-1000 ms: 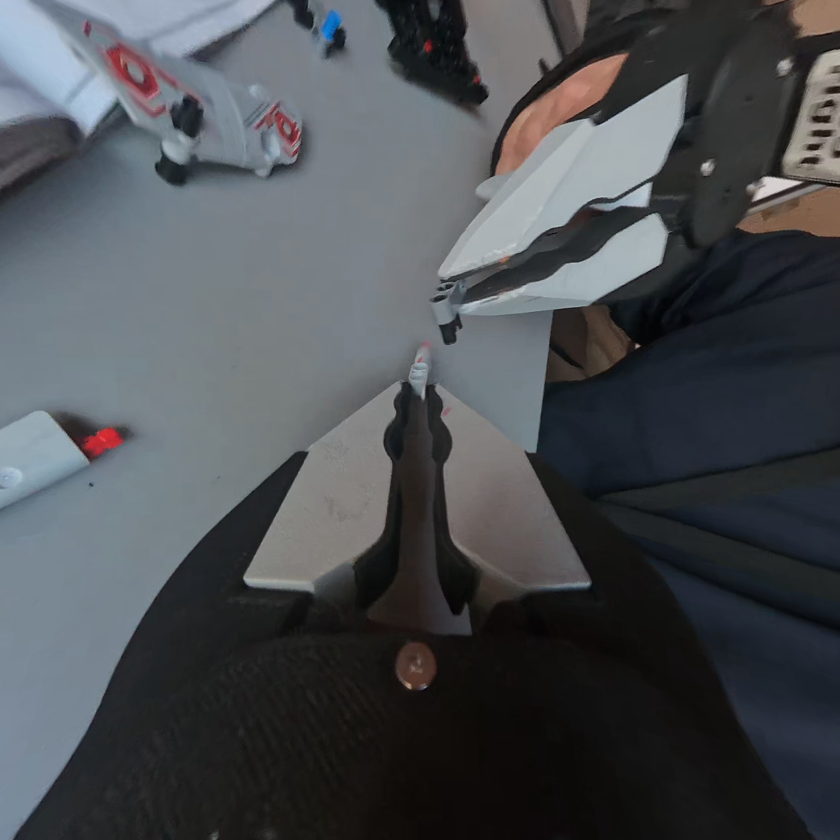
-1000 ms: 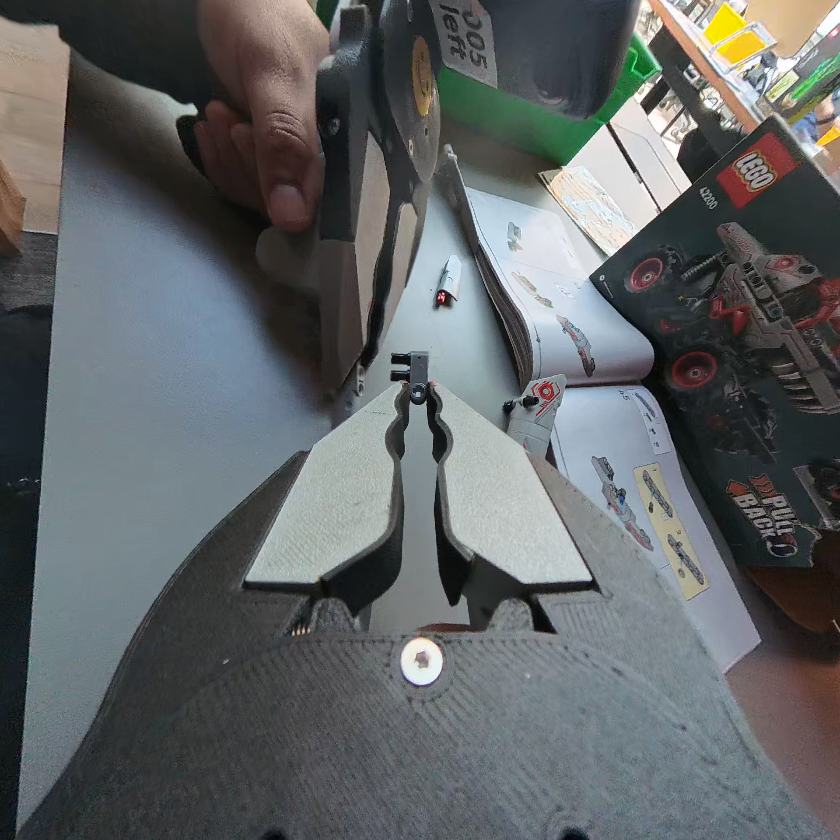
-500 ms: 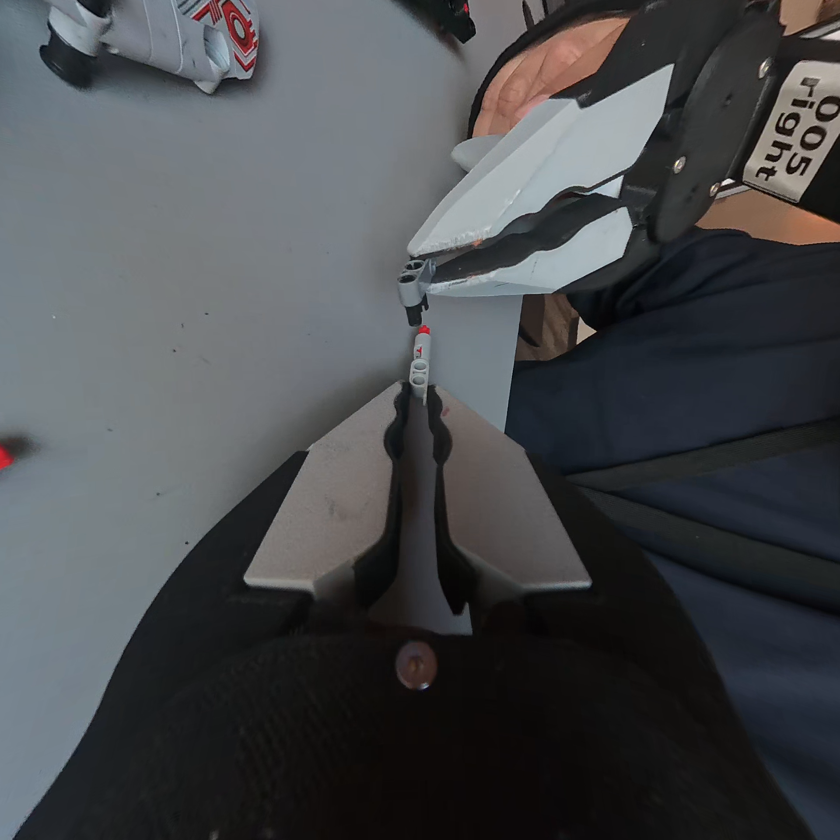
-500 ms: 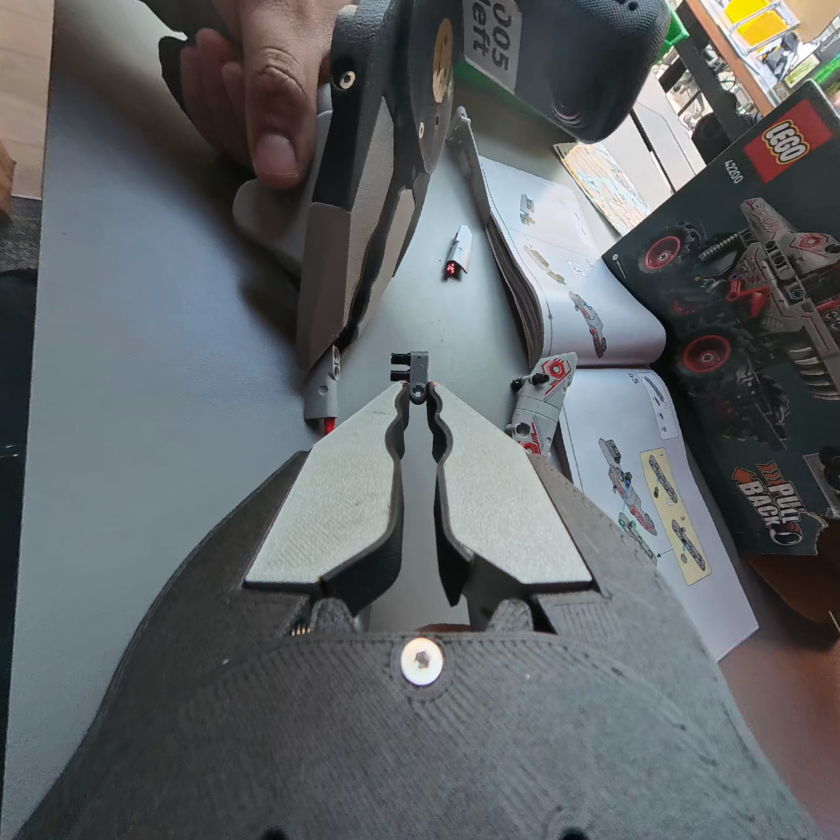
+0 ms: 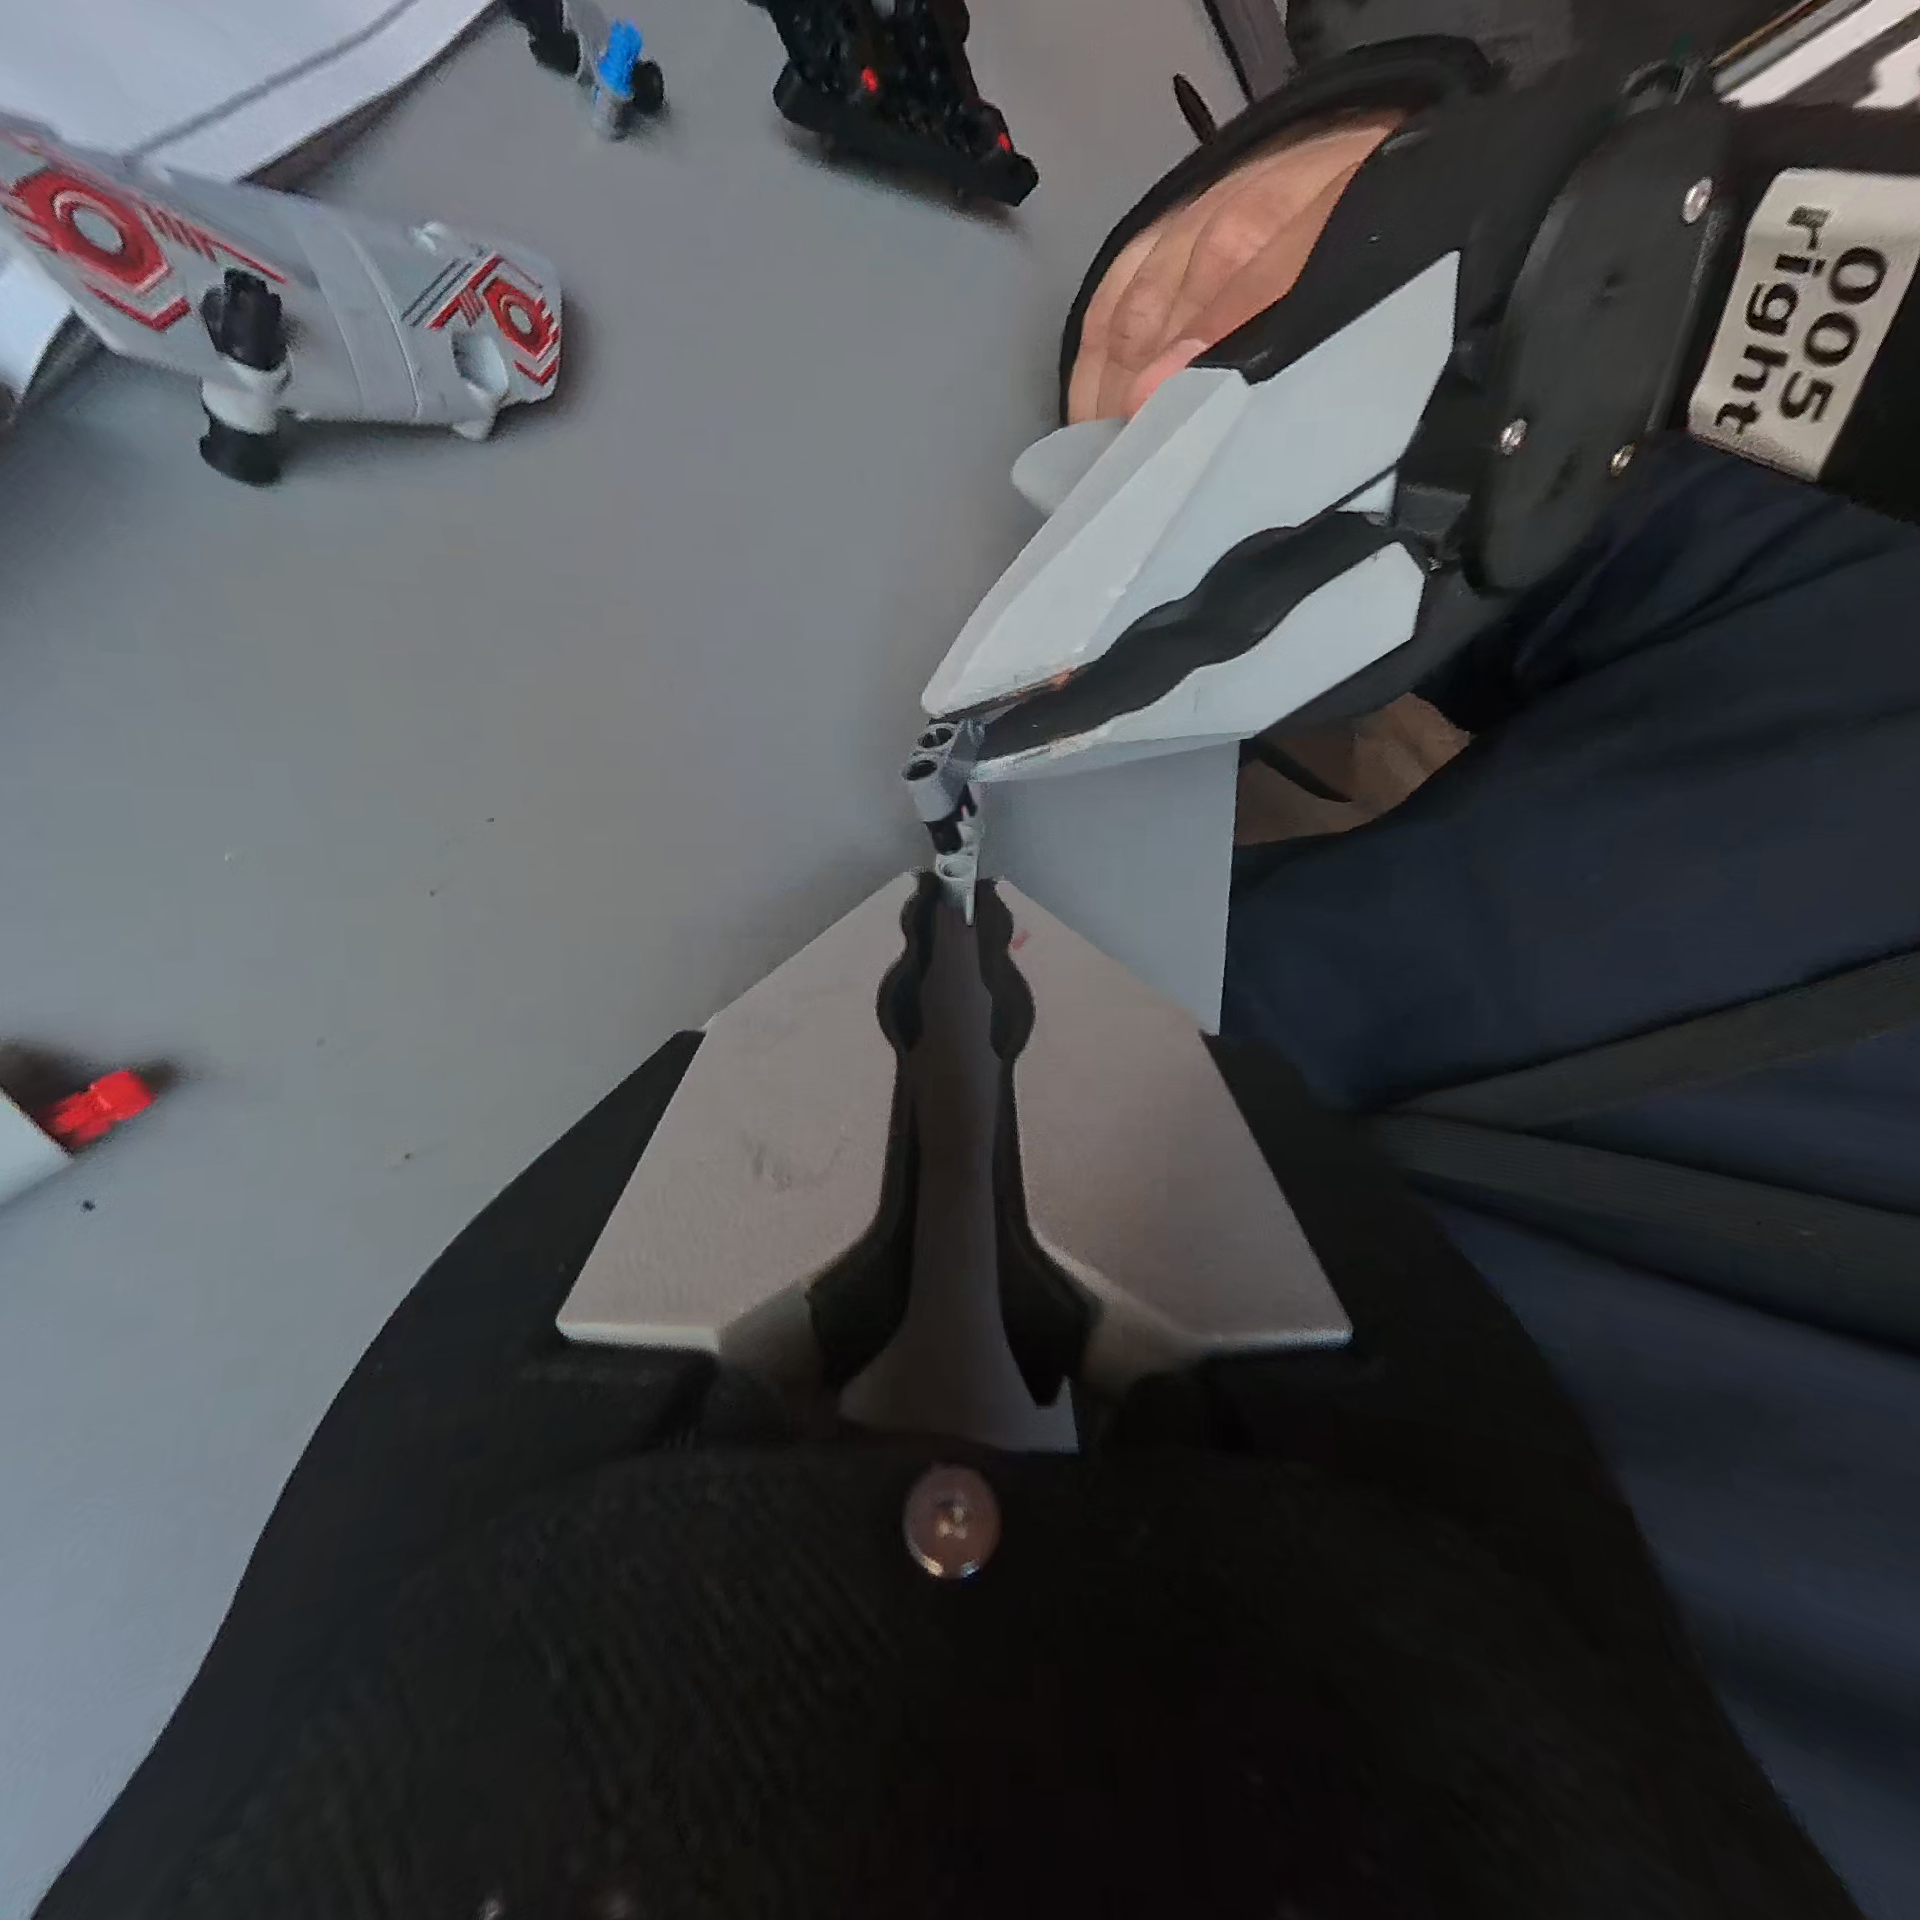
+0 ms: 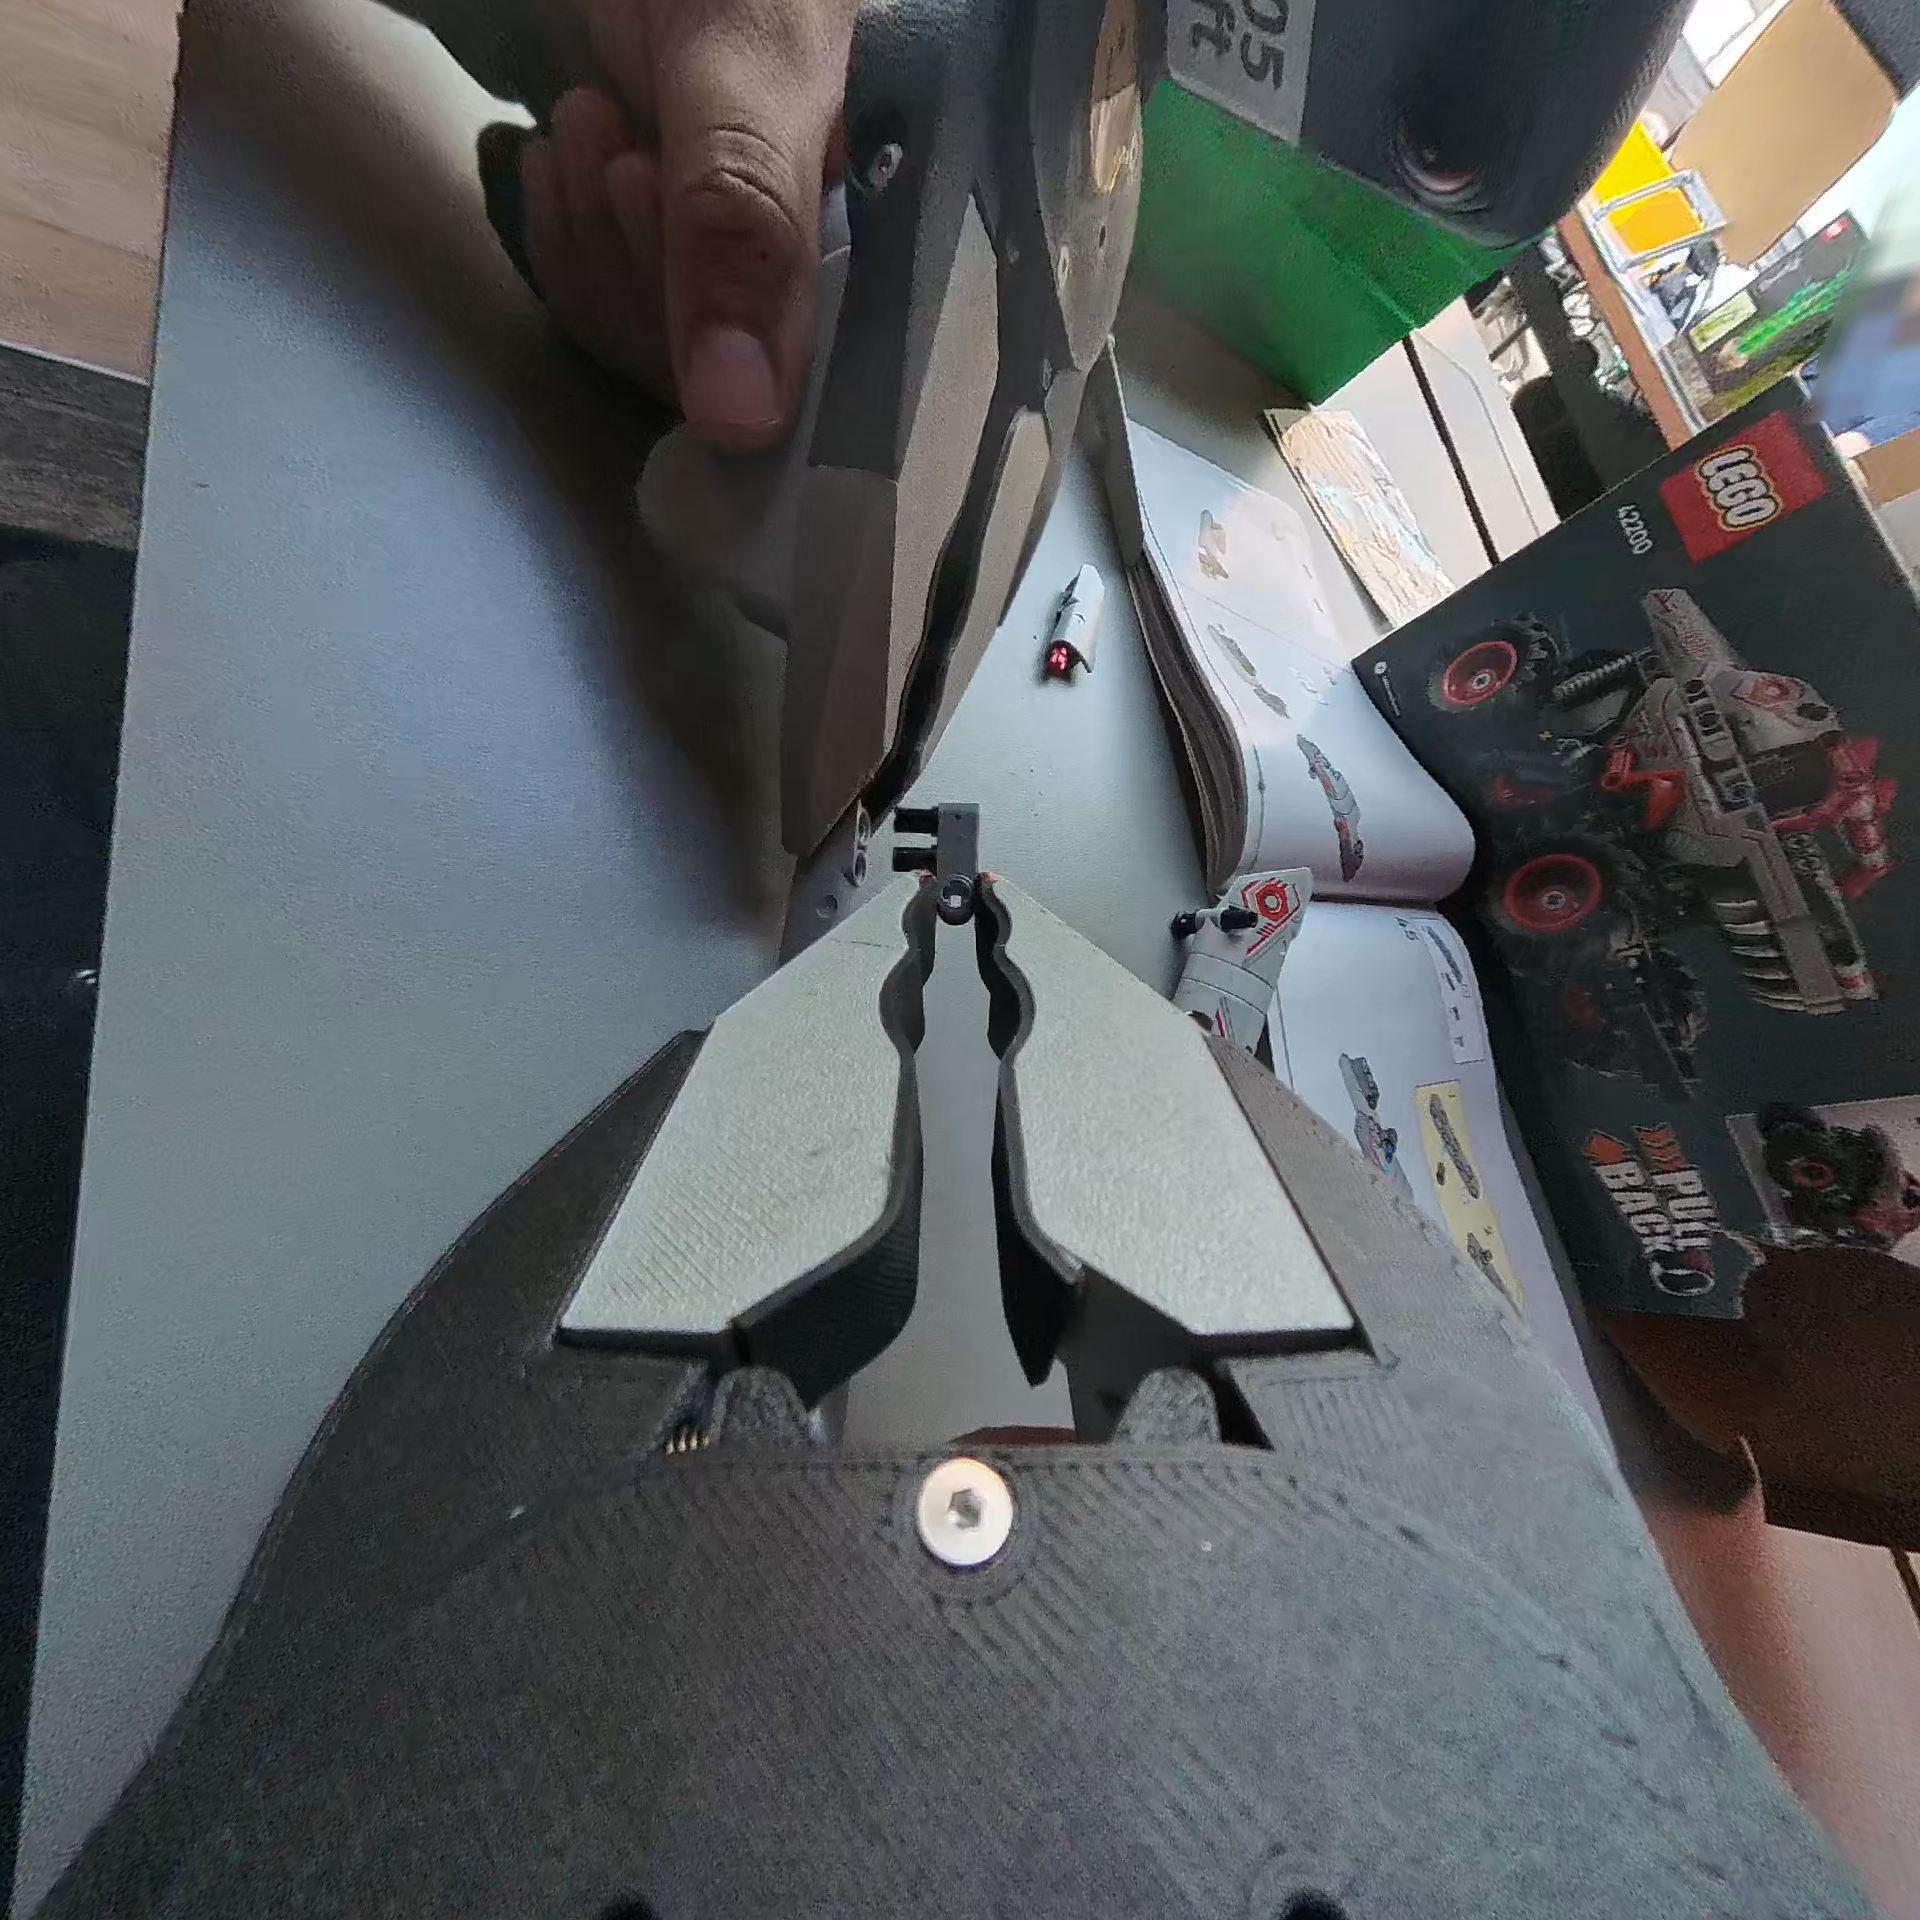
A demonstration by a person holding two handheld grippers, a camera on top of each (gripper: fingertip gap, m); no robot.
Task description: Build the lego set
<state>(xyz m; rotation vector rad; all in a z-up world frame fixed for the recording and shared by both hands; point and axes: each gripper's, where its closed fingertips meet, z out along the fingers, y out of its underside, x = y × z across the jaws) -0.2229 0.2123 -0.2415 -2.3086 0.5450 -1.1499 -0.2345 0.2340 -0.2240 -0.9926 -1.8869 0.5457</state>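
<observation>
My left gripper (image 5: 956,896) is shut on a small light grey beam (image 5: 956,871) that sticks out past its tips. My right gripper (image 6: 956,883) is shut on a dark grey connector (image 6: 958,836) with two black pins (image 6: 910,837) pointing left. In the left wrist view the right gripper (image 5: 961,727) comes in from the upper right, and its connector (image 5: 938,764) meets the beam end to end just above the table edge. In the right wrist view the left gripper (image 6: 847,821) comes down from above, and its beam (image 6: 844,873) sits right beside the pins.
A grey-and-red body panel assembly (image 5: 343,322), a black chassis (image 5: 904,104), a small blue-topped piece (image 5: 620,57) and a red piece (image 5: 99,1101) lie on the grey table (image 5: 520,727). An open instruction booklet (image 6: 1309,748), the set's box (image 6: 1714,883) and a green bin (image 6: 1299,260) are at the right. Less than 4 cm separates the two grippers' tips. The red piece (image 5: 99,1101) is about 11 cm from both grippers' fingertips. Look for it in the right wrist view (image 6: 1058,657) too.
The two grippers have closed the gap between them. The connector's pins and the beam, apart half a second ago, now touch. The beam's red tip no longer shows.
</observation>
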